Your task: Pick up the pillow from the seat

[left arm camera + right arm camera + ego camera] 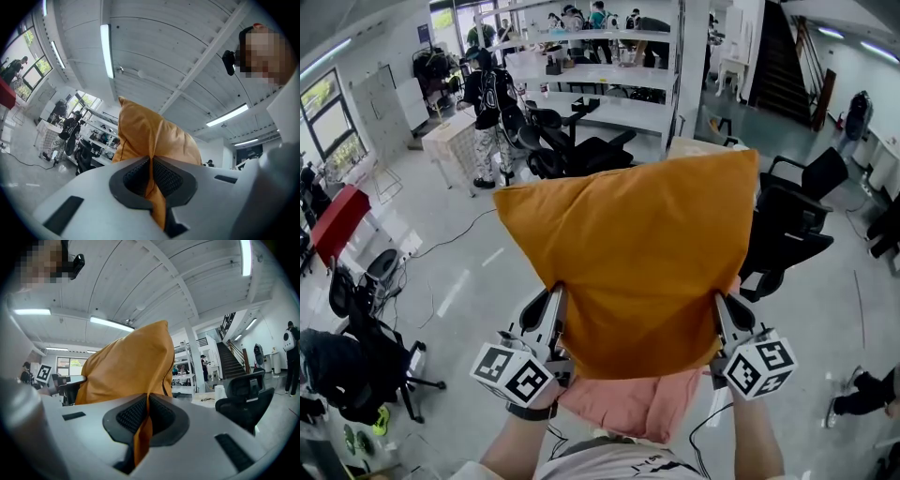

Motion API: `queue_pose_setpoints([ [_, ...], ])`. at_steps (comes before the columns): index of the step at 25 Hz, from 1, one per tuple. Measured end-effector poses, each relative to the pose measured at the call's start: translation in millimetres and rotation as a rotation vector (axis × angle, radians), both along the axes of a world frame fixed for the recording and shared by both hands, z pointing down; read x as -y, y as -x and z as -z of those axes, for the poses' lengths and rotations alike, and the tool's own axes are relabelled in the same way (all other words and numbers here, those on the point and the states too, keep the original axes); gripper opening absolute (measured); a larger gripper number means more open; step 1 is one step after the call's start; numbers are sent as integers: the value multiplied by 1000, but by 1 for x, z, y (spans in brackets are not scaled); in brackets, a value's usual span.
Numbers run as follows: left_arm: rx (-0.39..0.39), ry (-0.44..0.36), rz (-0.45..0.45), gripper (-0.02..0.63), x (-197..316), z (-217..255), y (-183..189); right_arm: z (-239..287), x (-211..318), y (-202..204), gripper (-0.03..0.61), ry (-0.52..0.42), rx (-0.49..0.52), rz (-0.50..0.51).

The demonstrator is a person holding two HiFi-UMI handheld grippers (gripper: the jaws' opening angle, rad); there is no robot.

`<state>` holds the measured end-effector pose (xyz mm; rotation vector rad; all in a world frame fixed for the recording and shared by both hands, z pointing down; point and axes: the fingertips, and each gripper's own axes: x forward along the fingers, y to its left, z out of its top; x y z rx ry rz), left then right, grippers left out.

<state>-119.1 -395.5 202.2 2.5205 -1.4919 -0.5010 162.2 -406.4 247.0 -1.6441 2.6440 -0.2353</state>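
Observation:
An orange pillow hangs in the air in front of me, held up by its two near corners. My left gripper is shut on the pillow's left near corner, whose fabric is pinched between the black ribbed pads. My right gripper is shut on the right near corner, with a strip of orange cloth squeezed between its pads. In both gripper views the pillow bulges upward just beyond the jaws. The seat it came from is hidden under the pillow.
Black office chairs stand to the right and behind the pillow. White desks and shelving fill the back. A person stands at the far left. A black chair and a red table are at the left.

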Motion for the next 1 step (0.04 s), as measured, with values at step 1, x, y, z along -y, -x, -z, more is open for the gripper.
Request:
queue_pose_setpoints([
  [1,2,0,0,21,0,1,1,0,-1,1,23,2,1,-2],
])
